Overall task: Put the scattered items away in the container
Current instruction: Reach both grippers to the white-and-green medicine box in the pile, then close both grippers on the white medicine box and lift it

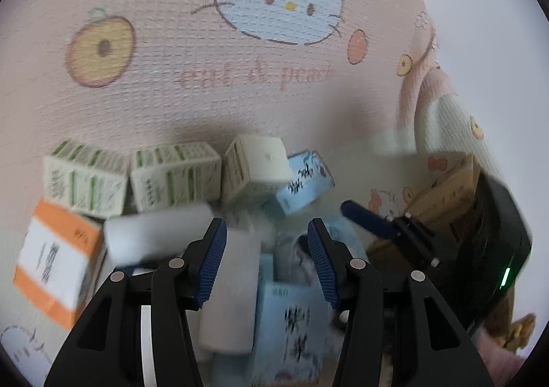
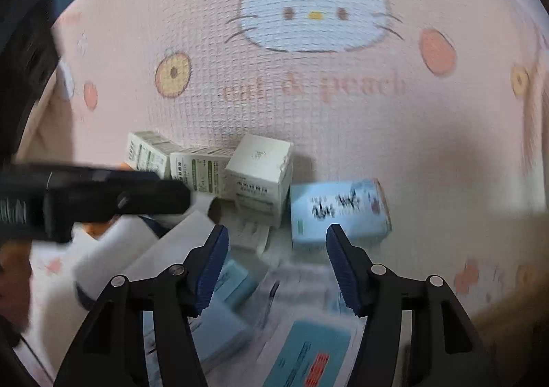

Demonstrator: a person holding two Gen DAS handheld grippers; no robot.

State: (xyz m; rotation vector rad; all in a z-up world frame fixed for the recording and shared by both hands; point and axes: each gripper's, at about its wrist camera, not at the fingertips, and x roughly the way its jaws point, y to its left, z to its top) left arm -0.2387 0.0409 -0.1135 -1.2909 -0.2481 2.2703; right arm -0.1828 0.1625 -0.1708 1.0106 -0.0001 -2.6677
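Small cartons lie heaped against the pink cat-print fabric wall (image 1: 164, 102) (image 2: 429, 133) of the container. In the left wrist view I see two green-and-white boxes (image 1: 85, 177), a white box (image 1: 254, 164), a tilted light-blue box (image 1: 305, 181), an orange-and-white box (image 1: 58, 260) and a white roll (image 1: 161, 236). My left gripper (image 1: 267, 232) stands open above another light-blue box (image 1: 291, 318), its pads clear of it. My right gripper (image 2: 278, 239) is open over blurred packets, near a light-blue box (image 2: 339, 208) and a white box (image 2: 260, 171).
The right gripper's finger (image 1: 363, 217) reaches in from the right, beside a brown cardboard piece (image 1: 446, 195). The left gripper's black body (image 2: 113, 195) crosses the left of the right wrist view. A teal-and-red packet (image 2: 308, 352) lies at the bottom. Bare container floor (image 2: 446, 249) shows on the right.
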